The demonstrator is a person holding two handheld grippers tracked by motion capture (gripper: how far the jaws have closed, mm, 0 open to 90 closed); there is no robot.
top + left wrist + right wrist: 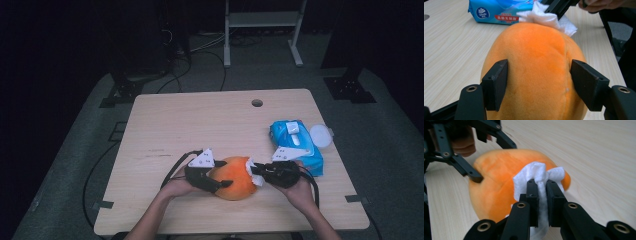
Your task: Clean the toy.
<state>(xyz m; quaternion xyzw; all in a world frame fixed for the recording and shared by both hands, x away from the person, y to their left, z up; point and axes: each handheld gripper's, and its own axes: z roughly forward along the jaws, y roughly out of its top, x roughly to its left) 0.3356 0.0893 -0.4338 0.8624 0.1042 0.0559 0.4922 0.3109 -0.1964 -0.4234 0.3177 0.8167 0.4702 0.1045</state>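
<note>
Right gripper view, crumpled white wipe [537,176], fuzzy rounded orange plush [496,187]

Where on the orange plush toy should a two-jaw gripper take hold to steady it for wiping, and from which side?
Across the rounded flanks, coming in level from the end away from the wipe. The orange plush toy lies on the table, soft and bulging, so pads sink into its sides, as the left gripper shows. That probably leaves the far end free for the right gripper and its white wipe.

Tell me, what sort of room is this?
Probably a lab or recording workspace: a bare wooden table on grey floor, dark equipment stands and cables behind it, and a white metal frame.
</note>
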